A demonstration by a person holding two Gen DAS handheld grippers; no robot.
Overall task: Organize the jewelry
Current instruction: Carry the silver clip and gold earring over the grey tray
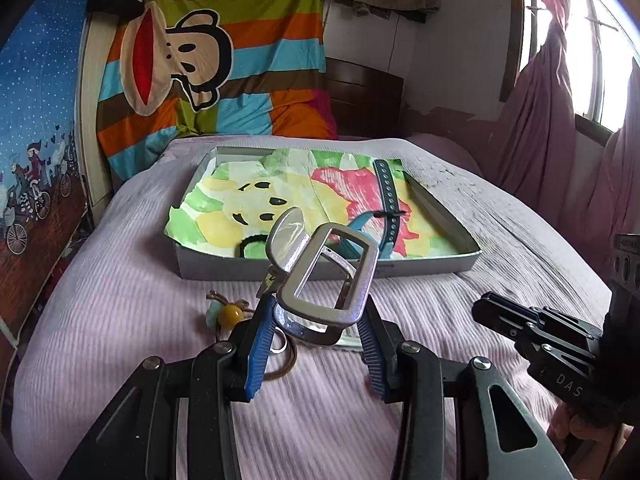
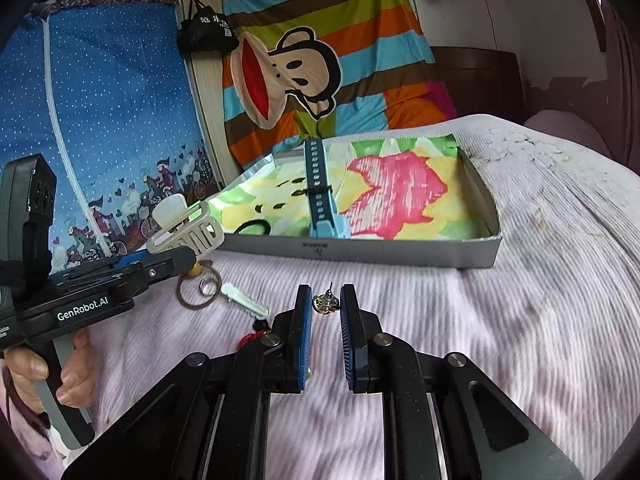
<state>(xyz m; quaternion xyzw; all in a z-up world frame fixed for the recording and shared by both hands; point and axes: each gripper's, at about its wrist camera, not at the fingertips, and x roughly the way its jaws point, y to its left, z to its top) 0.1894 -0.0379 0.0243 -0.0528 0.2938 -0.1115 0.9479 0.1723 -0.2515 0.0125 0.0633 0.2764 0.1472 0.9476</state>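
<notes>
My left gripper point(image 1: 318, 322) is shut on a silver-grey hair claw clip point(image 1: 326, 272) and holds it above the bed, just short of the shallow grey box point(image 1: 432, 270). The clip also shows in the right wrist view point(image 2: 186, 232). The box has colourful paper inside, with a blue watch strap point(image 1: 386, 200) and a black hair tie point(image 1: 250, 246) on it. My right gripper point(image 2: 326, 306) is open, its fingers either side of a small gold stud earring point(image 2: 325, 303) that lies on the bedspread.
On the pink bedspread lie a beaded charm with a yellow bead point(image 1: 230, 314), a brown cord loop point(image 2: 198, 290), a small silver ring point(image 2: 206, 284), a white hair clip point(image 2: 244, 304) and a red tassel point(image 2: 254, 334). A striped monkey blanket point(image 1: 200, 60) hangs behind.
</notes>
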